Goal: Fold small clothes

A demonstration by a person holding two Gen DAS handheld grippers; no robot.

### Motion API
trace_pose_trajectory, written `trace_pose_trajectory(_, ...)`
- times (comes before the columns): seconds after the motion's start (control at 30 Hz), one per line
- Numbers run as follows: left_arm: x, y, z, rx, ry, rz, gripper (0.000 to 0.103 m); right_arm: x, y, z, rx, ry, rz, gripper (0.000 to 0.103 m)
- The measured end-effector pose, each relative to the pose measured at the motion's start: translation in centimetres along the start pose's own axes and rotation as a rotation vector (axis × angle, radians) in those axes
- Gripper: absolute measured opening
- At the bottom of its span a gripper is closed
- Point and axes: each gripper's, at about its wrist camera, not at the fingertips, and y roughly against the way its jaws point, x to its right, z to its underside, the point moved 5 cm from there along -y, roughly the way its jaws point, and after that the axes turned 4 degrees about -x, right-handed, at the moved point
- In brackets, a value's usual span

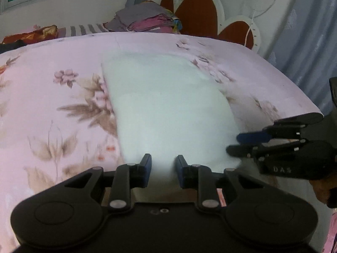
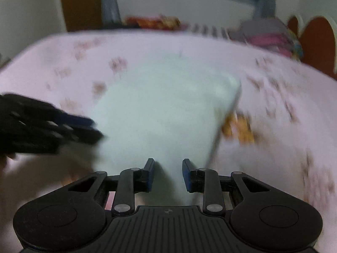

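A pale white garment (image 1: pixel 168 105) lies flat on the pink flowered bedsheet (image 1: pixel 52 105), and its near edge runs up between my left gripper's (image 1: pixel 163 158) blue pads, which hold it. In the same view my right gripper (image 1: pixel 232 143) comes in from the right, its fingers pinched on the garment's near right corner. The right wrist view is blurred by motion. There the garment (image 2: pixel 160 109) also leads into my right gripper (image 2: pixel 168 162), with its right side edge lifted. My left gripper (image 2: pixel 98 129) sits at the garment's left corner.
A pile of folded clothes (image 1: pixel 145 19) sits at the far side of the bed by the brown and white headboard (image 1: pixel 198 12). The bed's right edge (image 1: pixel 294 88) drops off toward a grey-blue curtain (image 1: pixel 305 31). A hand (image 1: pixel 322 191) holds the right gripper.
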Motion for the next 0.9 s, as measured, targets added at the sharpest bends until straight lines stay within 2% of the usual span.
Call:
trace_pose_trajectory(0.1,0.0,0.5,0.6,-0.004,-0.011,-0.002,0.024,0.2,0.2,1.3,0.003,-0.022,0.054,0.029)
trace_pose_trajectory(0.27,-0.2,1.0,0.2,-0.019,-0.010,0.007,0.027,0.5,0.1,1.6,-0.004,-0.093,0.061,0.029)
trace_pose_trajectory(0.3,-0.4,1.4,0.1,-0.013,0.002,0.015,0.035,0.6,0.2,1.4,-0.011,-0.099,0.060,0.029)
trace_pose_trajectory(0.37,-1.3,2.4,-0.4,0.035,0.025,-0.009,0.069,0.9,1.2,1.1,-0.002,-0.138,0.073,0.030)
trace_pose_trajectory(0.4,-1.9,2.8,-1.0,0.071,0.040,-0.046,0.096,1.4,2.1,0.8,0.028,-0.182,0.076,0.030)
trace_pose_trajectory(0.43,-2.5,3.0,-1.6,0.107,0.058,-0.067,0.096,2.2,2.8,0.5,0.061,-0.238,0.057,0.037)
trace_pose_trajectory(0.47,-3.0,2.9,-2.2,0.118,0.079,-0.060,0.094,3.3,3.2,0.2,0.085,-0.313,0.015,0.071)
trace_pose_trajectory(0.5,-3.6,2.5,-2.9,0.111,0.107,-0.045,0.092,4.3,3.3,-0.2,0.106,-0.373,-0.019,0.084)
trace_pose_trajectory(0.6,-5.5,0.8,-4.6,0.084,0.184,-0.053,0.084,7.0,2.8,-1.8,0.151,-0.490,-0.080,0.085)
trace_pose_trajectory(0.77,-7.2,-1.8,-6.2,0.044,0.298,-0.006,0.081,10.2,-0.5,-4.2,0.139,-0.614,-0.199,0.064)
trace_pose_trajectory(0.9,-7.5,-3.7,-7.4,0.014,0.306,-0.007,0.080,12.1,-2.8,-4.8,0.121,-0.682,-0.295,0.063)
